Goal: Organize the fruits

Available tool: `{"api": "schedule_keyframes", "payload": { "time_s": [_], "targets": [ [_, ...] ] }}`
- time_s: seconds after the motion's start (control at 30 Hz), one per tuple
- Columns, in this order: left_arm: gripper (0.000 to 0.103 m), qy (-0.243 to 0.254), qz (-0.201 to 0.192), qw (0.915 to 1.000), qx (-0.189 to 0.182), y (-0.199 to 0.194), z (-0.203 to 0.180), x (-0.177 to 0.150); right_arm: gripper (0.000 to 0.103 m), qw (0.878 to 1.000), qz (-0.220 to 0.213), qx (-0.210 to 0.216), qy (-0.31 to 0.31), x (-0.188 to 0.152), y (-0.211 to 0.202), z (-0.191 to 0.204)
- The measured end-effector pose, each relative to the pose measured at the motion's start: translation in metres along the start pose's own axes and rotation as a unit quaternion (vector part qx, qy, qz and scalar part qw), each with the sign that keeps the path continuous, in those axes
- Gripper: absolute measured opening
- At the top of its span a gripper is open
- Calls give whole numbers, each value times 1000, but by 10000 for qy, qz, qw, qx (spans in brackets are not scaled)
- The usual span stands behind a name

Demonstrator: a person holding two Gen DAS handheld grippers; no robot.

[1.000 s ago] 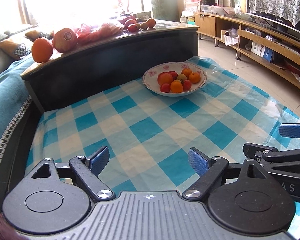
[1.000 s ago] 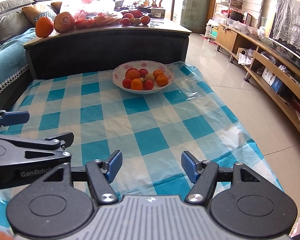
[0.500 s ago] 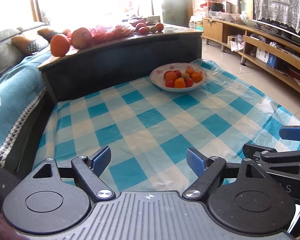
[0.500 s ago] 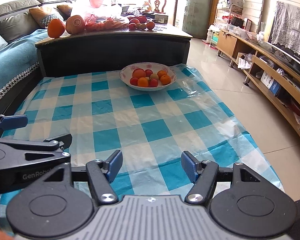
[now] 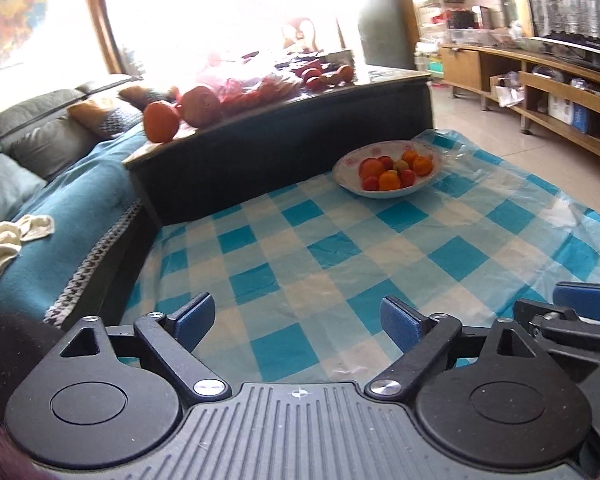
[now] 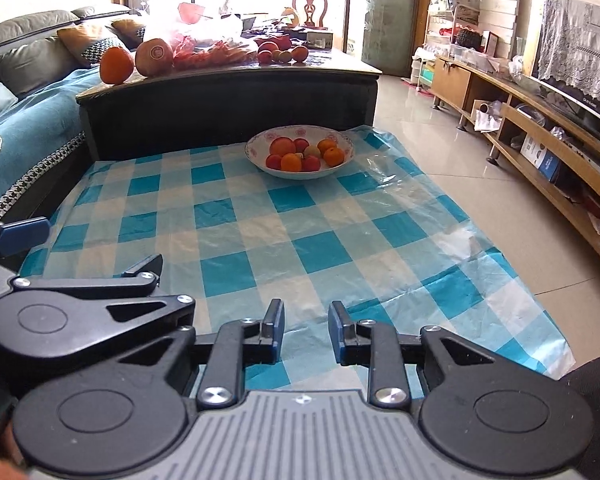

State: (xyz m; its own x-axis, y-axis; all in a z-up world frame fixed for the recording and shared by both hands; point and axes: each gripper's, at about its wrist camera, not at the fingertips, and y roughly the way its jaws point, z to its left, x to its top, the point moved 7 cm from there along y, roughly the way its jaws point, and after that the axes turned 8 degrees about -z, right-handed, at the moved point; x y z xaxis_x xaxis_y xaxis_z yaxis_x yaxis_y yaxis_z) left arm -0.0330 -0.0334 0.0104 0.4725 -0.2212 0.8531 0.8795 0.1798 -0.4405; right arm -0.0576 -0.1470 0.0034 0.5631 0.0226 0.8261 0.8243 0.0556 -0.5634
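A white flowered bowl (image 5: pixel 348 164) (image 6: pixel 256 144) holding oranges and small red fruits (image 5: pixel 388 180) (image 6: pixel 300 156) rests at the far end of a blue checked cloth (image 5: pixel 340 248) (image 6: pixel 260 216). Behind it, a dark table (image 5: pixel 284 140) (image 6: pixel 228 100) carries an orange (image 5: pixel 160 122) (image 6: pixel 117 65), a large round fruit (image 5: pixel 200 106) (image 6: pixel 154 57), a red bag and several small fruits (image 6: pixel 284 54). My left gripper (image 5: pixel 298 312) (image 6: pixel 86 246) is wide open and empty. My right gripper (image 6: pixel 306 328) has a narrow gap between its pads, with nothing in it. Both hover over the cloth's near end, far from the bowl.
A sofa with a teal blanket (image 5: pixel 60 200) (image 6: pixel 24 120) runs along the left. A long wooden TV stand (image 6: pixel 540 140) (image 5: pixel 560 96) lines the right wall beyond tiled floor (image 6: pixel 440 120). A dark-clad knee shows at the lower right (image 6: pixel 596 376).
Both grippers have drawn back and up, so the bowl looks farther off. The right gripper's fingers have closed from wide apart to a narrow gap. The left gripper stays wide open.
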Motion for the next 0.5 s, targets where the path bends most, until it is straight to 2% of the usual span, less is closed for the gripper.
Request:
{"api": "schedule_keyframes", "payload": {
  "time_s": [0.03,0.1,0.17,0.23,0.3,0.4,0.5],
  "targets": [
    [102,40,47,9996,266,2,0,0,30,10000,-1,1,-40,0,0,1],
    [103,278,85,9973,669,5,3,-1,30,10000,-4,23,-84,-1,1,2],
    [103,312,29,9974,648,8,3,1,30,10000,-25,-17,-73,-1,2,1],
    [103,121,-109,9984,536,9,8,1,30,9992,-224,-162,-297,4,-2,4],
    [103,-79,-200,9989,418,10,12,4,29,9989,-303,-123,-324,7,-3,7],
    [103,248,-339,9982,419,12,7,11,29,9991,-295,-101,-287,9,1,5],
    [103,645,-157,9977,166,19,-2,9,29,9982,-204,-242,-512,5,6,8]
  ]
}}
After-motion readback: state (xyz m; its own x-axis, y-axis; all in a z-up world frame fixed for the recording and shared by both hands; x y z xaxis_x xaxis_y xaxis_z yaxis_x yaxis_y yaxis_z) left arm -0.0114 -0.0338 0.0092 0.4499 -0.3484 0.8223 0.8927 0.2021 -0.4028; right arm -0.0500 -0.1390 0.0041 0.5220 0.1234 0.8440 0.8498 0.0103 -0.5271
